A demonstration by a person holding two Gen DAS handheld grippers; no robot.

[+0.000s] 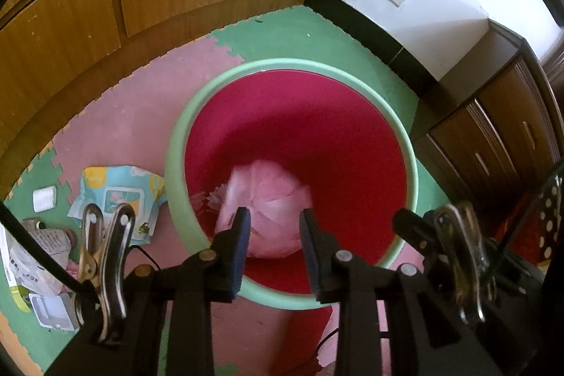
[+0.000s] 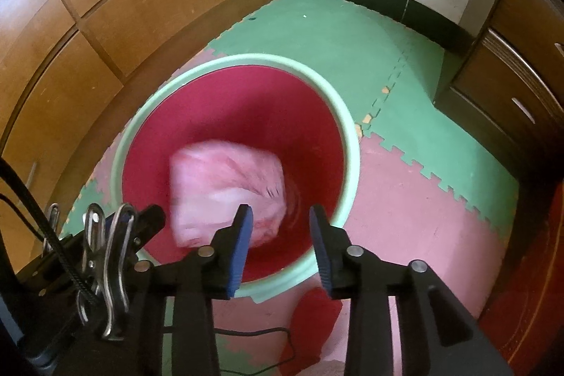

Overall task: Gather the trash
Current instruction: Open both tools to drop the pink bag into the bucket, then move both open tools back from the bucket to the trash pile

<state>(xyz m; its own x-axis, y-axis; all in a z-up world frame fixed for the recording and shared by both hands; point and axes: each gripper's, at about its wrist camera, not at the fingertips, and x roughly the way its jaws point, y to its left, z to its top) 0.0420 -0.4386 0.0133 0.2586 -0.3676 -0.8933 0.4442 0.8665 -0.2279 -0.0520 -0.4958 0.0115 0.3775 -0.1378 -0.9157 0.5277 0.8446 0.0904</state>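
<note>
Black fingers of the left gripper [image 1: 273, 228] and right gripper [image 2: 280, 222] stand spread, pinching nothing, above the round red bin with a mint-green rim [image 1: 410, 143]. Inside it sits the crumpled pink plastic bag [image 2: 225, 189], blurred, so the drop looks done; next comes gathering the printed wrappers [image 1: 120, 192] on the foam floor.

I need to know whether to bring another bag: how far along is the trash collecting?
Done: a pink bag is down inside the red bin. In hand: nothing; both grippers' jaws stand open and empty above the bin. Left: a wipes pack, wrappers and a small white box on the floor mat.
</note>
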